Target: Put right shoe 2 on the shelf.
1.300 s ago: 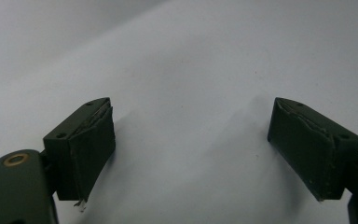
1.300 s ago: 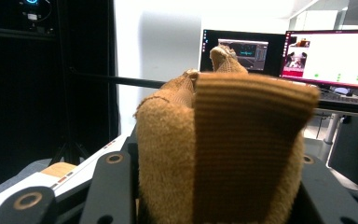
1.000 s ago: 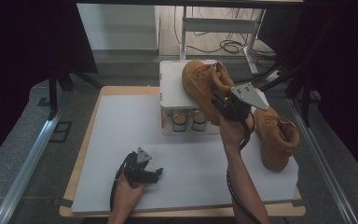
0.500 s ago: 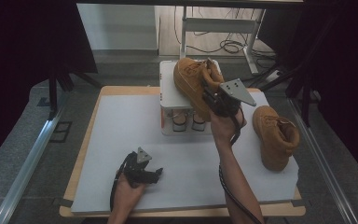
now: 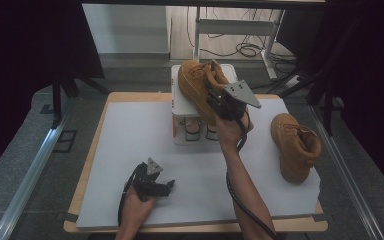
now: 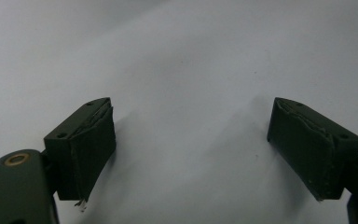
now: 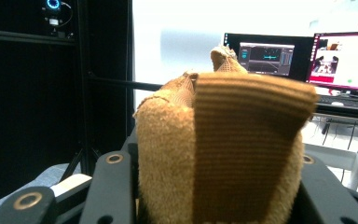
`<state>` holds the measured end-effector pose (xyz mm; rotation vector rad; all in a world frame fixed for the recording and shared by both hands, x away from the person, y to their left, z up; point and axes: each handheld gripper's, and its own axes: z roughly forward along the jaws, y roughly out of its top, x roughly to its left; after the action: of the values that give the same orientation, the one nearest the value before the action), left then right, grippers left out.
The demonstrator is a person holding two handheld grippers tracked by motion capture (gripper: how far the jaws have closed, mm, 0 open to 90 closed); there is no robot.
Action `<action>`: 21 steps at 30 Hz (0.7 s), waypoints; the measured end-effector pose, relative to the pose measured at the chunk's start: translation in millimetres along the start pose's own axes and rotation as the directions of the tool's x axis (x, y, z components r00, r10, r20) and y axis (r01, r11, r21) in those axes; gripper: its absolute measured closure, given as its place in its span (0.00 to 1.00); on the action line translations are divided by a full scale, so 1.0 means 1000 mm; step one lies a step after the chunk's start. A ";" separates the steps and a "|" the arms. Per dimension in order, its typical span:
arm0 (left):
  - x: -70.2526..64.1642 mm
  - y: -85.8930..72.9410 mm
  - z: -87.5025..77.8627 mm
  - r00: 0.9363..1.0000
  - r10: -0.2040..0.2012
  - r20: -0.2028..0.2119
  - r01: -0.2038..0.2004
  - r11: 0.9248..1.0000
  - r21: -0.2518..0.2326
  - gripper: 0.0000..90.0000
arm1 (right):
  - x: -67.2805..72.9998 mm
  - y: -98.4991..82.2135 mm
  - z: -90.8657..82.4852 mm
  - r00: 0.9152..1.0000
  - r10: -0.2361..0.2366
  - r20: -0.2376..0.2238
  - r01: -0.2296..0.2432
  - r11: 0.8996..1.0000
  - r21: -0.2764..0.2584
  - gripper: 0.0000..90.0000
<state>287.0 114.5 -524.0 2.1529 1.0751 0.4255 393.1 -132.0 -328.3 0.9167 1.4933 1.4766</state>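
I had one boot (image 5: pixel 197 85) clamped by its heel end in my right claw (image 5: pixel 215 102), jaws part-closed and pressing on the suede from both sides; in the right gripper view that heel (image 7: pixel 223 149) sat wedged between them. The boot hung in the air over the white rack (image 5: pixel 182 107) at the far edge of the table (image 5: pixel 130 140), touching nothing I could make out. Its mate (image 5: pixel 295 147) lay on its side well off to the right. My left claw (image 5: pixel 162 186) rested low near the front edge, jaws wide apart with only bare table between them. I judged this the carrying step, with the placing not yet done. The next move called for lining the sole up level over the rack's top, lowering gently until it bore weight, and only then letting go, since a tilted boot could slide off.
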 end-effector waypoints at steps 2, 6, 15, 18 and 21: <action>0.000 0.000 0.000 1.000 0.000 0.000 0.000 1.000 0.000 0.17 | 0.002 -0.001 0.004 1.000 0.002 0.000 -0.002 1.000 -0.001 0.61; 0.000 0.000 0.000 1.000 0.000 0.000 0.000 1.000 0.000 0.17 | 0.005 -0.003 0.010 1.000 0.008 -0.002 -0.008 1.000 -0.001 0.61; 0.000 0.000 0.000 1.000 0.000 -0.001 0.000 1.000 -0.004 0.17 | 0.010 -0.002 0.028 1.000 0.012 -0.004 -0.012 1.000 -0.004 0.61; 0.000 0.000 0.000 1.000 -0.001 0.000 0.001 1.000 -0.005 0.17 | 0.011 -0.004 0.034 1.000 0.019 -0.008 -0.019 1.000 0.003 0.60; -0.001 0.000 0.000 1.000 0.000 0.000 0.000 1.000 -0.005 0.17 | 0.010 -0.008 0.036 1.000 0.022 -0.013 -0.022 1.000 -0.002 0.56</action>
<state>286.7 114.1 -524.2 2.1480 1.0736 0.4281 422.6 -108.6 -335.7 0.9267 1.4952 1.5018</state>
